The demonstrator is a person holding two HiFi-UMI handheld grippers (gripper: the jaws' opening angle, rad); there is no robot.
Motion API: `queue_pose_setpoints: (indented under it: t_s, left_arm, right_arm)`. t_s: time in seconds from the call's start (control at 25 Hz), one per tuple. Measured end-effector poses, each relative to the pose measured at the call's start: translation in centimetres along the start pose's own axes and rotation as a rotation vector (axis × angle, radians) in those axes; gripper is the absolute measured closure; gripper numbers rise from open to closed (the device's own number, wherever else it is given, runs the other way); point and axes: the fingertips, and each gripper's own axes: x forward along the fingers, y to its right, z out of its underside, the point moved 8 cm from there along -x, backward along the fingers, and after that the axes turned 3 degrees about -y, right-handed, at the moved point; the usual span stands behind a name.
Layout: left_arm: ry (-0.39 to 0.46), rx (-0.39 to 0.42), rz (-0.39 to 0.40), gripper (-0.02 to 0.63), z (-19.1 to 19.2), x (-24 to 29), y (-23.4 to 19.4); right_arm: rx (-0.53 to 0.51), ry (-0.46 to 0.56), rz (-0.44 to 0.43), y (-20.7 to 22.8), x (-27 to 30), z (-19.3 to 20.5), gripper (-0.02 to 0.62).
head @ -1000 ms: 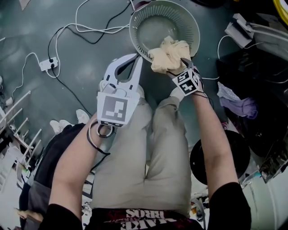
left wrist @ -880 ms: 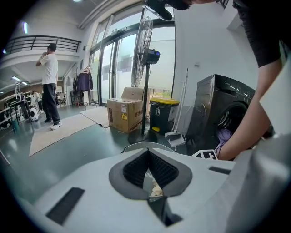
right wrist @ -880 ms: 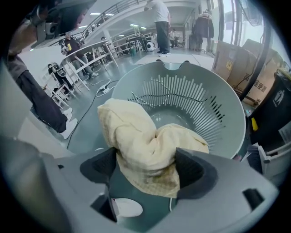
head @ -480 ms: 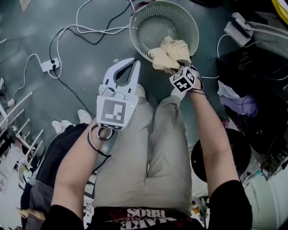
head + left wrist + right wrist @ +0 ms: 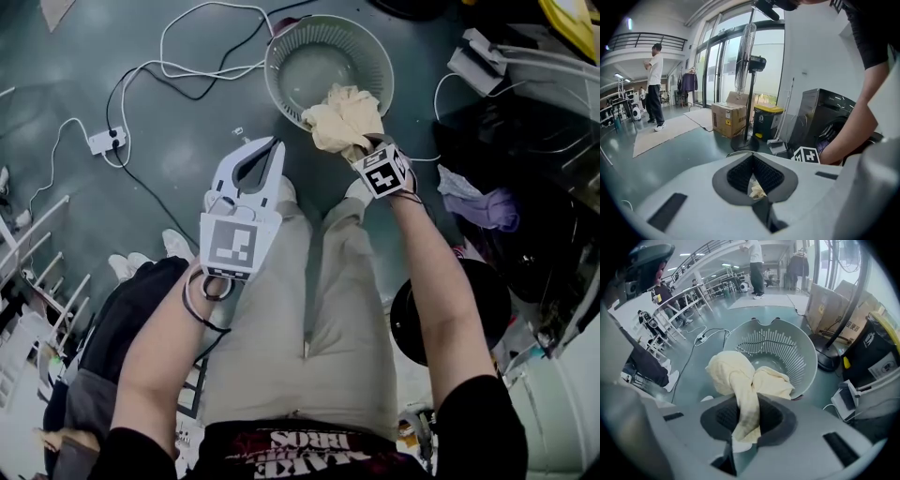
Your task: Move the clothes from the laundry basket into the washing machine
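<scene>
Cream cloth (image 5: 729, 373), pinched between closing jaws, right gripper (image 5: 745, 420) — above laundry basket (image 5: 797, 345)

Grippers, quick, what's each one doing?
Left gripper: shut, empty.
Right gripper: jaws closing on the cream cloth.

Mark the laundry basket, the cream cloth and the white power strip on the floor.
laundry basket (image 5: 309, 75): head view, on the bare bottom inside it.
cream cloth (image 5: 730, 372): right gripper view, on the bunched upper fold.
white power strip (image 5: 103, 141): head view, on the middle of its body.
</scene>
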Motion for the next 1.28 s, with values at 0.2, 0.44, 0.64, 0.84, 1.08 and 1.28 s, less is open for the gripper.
queue_pose_setpoints:
  t_s: [0.2, 0.44, 0.64, 0.84, 1.08, 1.28]
  left_arm:
    - [0.015, 0.009, -0.024, 0.603, -1.7, -1.1, -0.8]
    - [0.048, 0.027, -0.020, 0.603, -4.9, -2.0, -1.2]
    - [0.079, 0.050, -0.001, 0.603, -7.1, -3.2, -0.6]
    - [0.081, 0.071, 0.032, 0.603, -8.1, -4.2, 0.3]
    - [0.071, 0.118, 0.093, 0.603, -8.4, -4.6, 2.0]
    - [0.072, 0.151, 0.148, 0.603, -9.0, -4.6, 3.7]
  right_arm:
    - [0.006, 0.041, 0.013, 0.7, -3.2, -1.0, 0.512]
    - [0.029, 0.078, 0.021, 0.6, -7.4, -2.1, 0.512]
    - [0.052, 0.124, 0.031, -0.5, -10.9, -2.7, 0.514]
    - [0.139, 0.195, 0.047, -1.4, -14.7, -2.3, 0.514]
    - [0.213, 0.256, 0.104, -2.4, -18.7, -0.4, 0.514]
    - [0.290, 0.310, 0.154, -3.1, -22.1, 1.8, 0.514]
